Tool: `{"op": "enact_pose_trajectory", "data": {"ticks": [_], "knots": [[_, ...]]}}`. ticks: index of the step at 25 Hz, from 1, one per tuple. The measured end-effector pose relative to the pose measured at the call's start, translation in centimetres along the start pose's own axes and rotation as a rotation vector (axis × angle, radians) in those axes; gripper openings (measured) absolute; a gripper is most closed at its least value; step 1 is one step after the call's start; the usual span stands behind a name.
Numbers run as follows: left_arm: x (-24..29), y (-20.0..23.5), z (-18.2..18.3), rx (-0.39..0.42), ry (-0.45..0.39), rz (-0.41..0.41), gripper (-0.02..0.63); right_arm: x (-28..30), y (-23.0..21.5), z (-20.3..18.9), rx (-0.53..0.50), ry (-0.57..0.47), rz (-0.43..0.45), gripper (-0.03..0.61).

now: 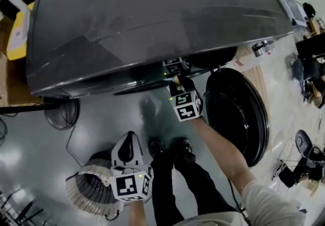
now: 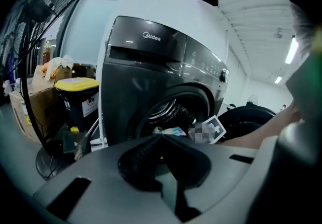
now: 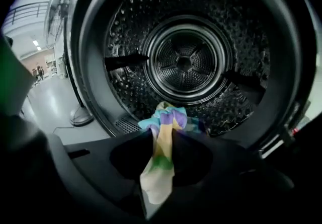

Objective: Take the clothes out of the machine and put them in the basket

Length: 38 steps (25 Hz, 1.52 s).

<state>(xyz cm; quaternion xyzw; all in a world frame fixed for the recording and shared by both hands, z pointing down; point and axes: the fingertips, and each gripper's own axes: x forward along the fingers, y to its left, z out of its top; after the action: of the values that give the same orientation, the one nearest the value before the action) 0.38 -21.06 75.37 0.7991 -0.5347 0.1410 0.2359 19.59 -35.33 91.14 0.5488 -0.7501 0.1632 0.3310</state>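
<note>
Clearly the job is mid-stride. The right gripper (image 3: pixel 162 135) reaches into the mouth of the dark grey front-loading washing machine (image 1: pixel 152 17), its jaws pinching a soft pastel-striped cloth (image 3: pixel 164 116) of yellow, green, purple and blue. The cloth bunches just beyond the tips and hangs back between the jaws, above the lower lip of the perforated steel drum (image 3: pixel 186 59). It has not cleared the opening yet.

In the head view the round black door (image 1: pixel 236 113) stands open at 3 o'clock. The white ribbed laundry basket (image 1: pixel 89 194) sits on the floor at 7 o'clock, well apart from the machine. The left gripper (image 2: pixel 161 136) hovers over the basket's edge with its jaws pressed together on nothing, aimed at the machine.

What the basket holds cannot be made out. As far as the right gripper view shows, no other garment lies in the drum, so this may be the last piece. It remains to be drawn out, carried to 7 o'clock and dropped in.
</note>
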Motion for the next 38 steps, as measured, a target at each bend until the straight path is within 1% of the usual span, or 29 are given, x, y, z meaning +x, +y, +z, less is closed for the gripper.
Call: {"op": "enact_pose_trajectory", "data": {"ticks": [7,11,15,20,22,28,32,38], "knots": [[-2.7,-2.4,5.7,0.016,-0.038,-0.003,0.018,-9.0,0.4,4.0,0.033,-0.072,0.044,0.104],[-4.9,-4.2,9.0,0.01,-0.052,0.009,0.018,-14.6,-0.5,7.0,0.065,-0.109,0.049,0.104],[-6.2,-6.2,12.5,0.014,-0.076,0.01,0.018,-20.2,-2.2,10.9,0.102,-0.162,0.047,0.104],[-8.5,-8.4,17.2,0.046,-0.118,0.034,0.018,-27.1,-3.7,15.4,0.079,-0.235,0.051,0.104],[-10.0,-8.9,18.8,0.053,-0.132,0.051,0.018,-29.7,-3.9,17.0,0.061,-0.263,0.065,0.104],[-14.9,-10.7,22.0,0.057,-0.158,0.123,0.018,-37.9,-3.7,21.3,-0.02,-0.354,0.117,0.104],[-18.8,-10.6,24.2,0.05,-0.194,0.188,0.018,-42.9,-2.6,25.2,-0.061,-0.426,0.172,0.104],[-25.2,-10.1,26.6,0.037,-0.244,0.292,0.018,-49.2,0.5,29.5,-0.116,-0.507,0.272,0.104]]}}
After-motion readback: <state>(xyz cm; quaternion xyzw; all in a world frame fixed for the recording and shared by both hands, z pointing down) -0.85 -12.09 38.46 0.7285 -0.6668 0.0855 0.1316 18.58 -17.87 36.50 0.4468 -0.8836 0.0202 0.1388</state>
